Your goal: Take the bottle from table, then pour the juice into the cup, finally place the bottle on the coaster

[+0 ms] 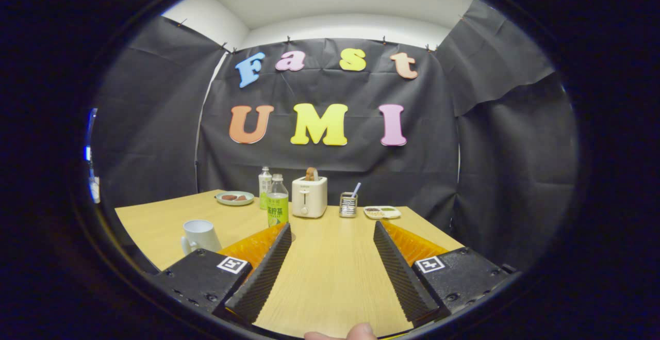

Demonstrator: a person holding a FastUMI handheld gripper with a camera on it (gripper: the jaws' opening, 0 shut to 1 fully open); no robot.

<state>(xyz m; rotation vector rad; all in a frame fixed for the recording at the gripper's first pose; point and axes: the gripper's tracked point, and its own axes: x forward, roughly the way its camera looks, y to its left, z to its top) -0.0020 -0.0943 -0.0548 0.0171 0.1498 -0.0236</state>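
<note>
A clear bottle (277,201) with a green label and pale juice stands upright on the wooden table (330,273), just beyond my left fingertip. A white cup (198,236) with a handle sits left of my left finger, nearer than the bottle. A small grey round edge, perhaps the coaster (292,236), peeks out beside the left fingertip at the bottle's foot. My gripper (331,226) is open, its fingers wide apart over bare table with nothing between them.
A second bottle (264,185) stands behind the first. Along the table's back are a plate with food (234,198), a white toaster (309,196), a metal holder (348,205) and a small divided dish (382,212). A person's fingertip (358,332) shows below the fingers.
</note>
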